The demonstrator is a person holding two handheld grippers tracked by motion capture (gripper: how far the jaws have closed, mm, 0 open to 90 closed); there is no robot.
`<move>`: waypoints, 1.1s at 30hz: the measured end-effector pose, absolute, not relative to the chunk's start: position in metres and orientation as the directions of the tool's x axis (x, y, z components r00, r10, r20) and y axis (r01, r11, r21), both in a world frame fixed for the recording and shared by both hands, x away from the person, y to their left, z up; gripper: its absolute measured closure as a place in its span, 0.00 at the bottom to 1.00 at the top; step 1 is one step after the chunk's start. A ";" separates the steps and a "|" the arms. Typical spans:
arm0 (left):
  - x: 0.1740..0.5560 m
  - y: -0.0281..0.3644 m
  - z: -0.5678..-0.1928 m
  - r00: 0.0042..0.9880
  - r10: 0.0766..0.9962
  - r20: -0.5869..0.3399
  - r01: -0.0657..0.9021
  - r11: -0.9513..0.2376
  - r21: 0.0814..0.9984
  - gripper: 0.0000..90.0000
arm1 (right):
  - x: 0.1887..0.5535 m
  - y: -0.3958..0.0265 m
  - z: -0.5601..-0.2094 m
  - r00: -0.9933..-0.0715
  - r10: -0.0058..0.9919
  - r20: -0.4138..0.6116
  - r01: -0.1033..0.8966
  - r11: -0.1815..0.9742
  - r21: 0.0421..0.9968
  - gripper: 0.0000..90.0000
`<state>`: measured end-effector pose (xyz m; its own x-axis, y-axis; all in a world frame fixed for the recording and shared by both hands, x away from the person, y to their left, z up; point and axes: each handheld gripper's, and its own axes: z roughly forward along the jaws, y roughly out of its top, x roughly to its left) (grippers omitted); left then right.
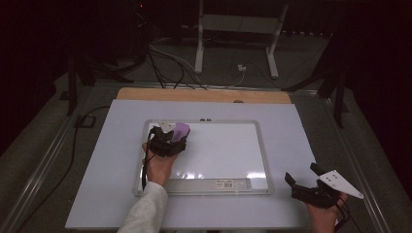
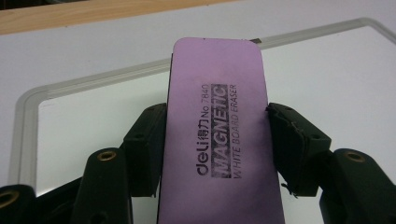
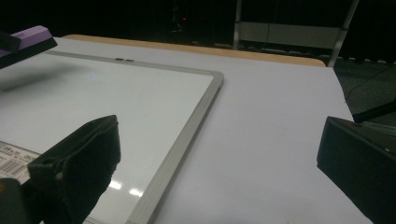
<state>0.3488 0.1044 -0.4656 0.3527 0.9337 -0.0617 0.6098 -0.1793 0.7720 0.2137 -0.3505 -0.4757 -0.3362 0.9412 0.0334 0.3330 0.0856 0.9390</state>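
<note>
One eraser (image 2: 217, 135), purple and printed as a magnetic whiteboard eraser, is being held clamped between the jaws of the left gripper (image 1: 167, 141), gripped across its long sides with its printed back facing up toward the camera, so its wiping face is probably being presented to the board. It is being held over the upper left corner of the one whiteboard (image 1: 218, 150), which is lying flat on the pale table (image 1: 291, 136); whether it is touching the surface cannot be told. The board's white surface is being seen as bare of marks. The right gripper (image 1: 305, 182) is being kept off the board, near its lower right corner, with jaws wide apart and nothing between them, presumably waiting. Two grippers are being used in all.
</note>
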 end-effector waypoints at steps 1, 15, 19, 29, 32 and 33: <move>0.347 0.106 -0.465 0.351 0.934 -0.064 0.607 -0.175 0.775 0.46 | 0.213 -0.351 -0.476 -0.335 0.942 0.033 0.333 0.085 0.939 0.00; 0.331 0.127 -0.461 0.338 0.938 -0.082 0.590 -0.144 0.794 0.46 | 0.213 -0.351 -0.476 -0.332 0.943 0.031 0.328 0.084 0.941 0.00; 0.325 0.131 -0.460 0.333 0.939 -0.082 0.589 -0.140 0.796 0.46 | 0.213 -0.351 -0.477 -0.334 0.942 0.030 0.329 0.086 0.941 0.00; 0.314 0.138 -0.460 0.322 0.944 -0.074 0.589 -0.138 0.797 0.46 | 0.213 -0.349 -0.477 -0.335 0.942 0.024 0.328 0.093 0.940 0.00; 0.312 0.138 -0.460 0.321 0.944 -0.070 0.590 -0.142 0.795 0.46 | 0.213 -0.350 -0.477 -0.332 0.943 0.025 0.330 0.091 0.940 0.00; 0.311 0.139 -0.460 0.320 0.945 -0.070 0.591 -0.142 0.794 0.46 | 0.213 -0.350 -0.477 -0.331 0.943 0.027 0.331 0.089 0.939 0.00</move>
<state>0.3106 0.1387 -0.4602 0.3205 0.9447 -0.0698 0.5915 -0.1420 0.7937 0.2131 -0.3498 -0.4771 -0.3315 0.9431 0.0269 0.3308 0.0895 0.9394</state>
